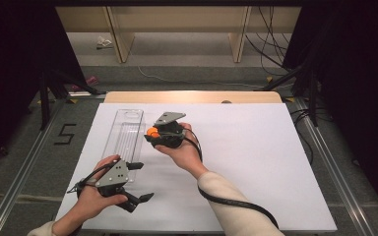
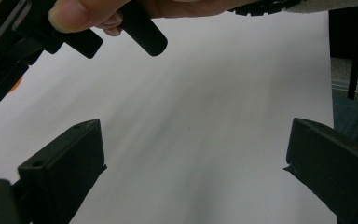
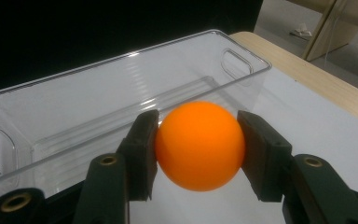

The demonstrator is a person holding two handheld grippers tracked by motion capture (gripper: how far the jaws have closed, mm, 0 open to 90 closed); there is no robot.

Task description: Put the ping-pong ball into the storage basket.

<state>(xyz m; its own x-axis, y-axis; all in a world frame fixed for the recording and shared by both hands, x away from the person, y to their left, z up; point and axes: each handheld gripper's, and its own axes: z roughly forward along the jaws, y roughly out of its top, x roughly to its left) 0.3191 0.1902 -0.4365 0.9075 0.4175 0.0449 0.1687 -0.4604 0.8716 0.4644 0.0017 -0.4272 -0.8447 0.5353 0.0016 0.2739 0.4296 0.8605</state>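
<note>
An orange ball (image 3: 199,145) is pinched between the two black pads of my right gripper (image 3: 198,154), which is shut on it. In the high view that gripper (image 1: 151,134) holds the ball (image 1: 152,131) just beside the right wall of a long clear plastic bin (image 1: 125,135), slightly above the white sheet. The bin (image 3: 121,58) lies right behind the ball and has nothing in it. My left gripper (image 1: 145,181) rests near the front left of the sheet, open, jaws wide apart with nothing between them (image 2: 196,154). The right hand's thumb (image 2: 74,14) appears at the top of the left gripper view.
A white sheet (image 1: 246,157) covers the wooden table (image 1: 192,97). Dark stand legs (image 1: 54,88) flank the table on both sides. Cables (image 1: 270,54) run over the floor behind, and a "5" mark (image 1: 65,133) is on the floor at left.
</note>
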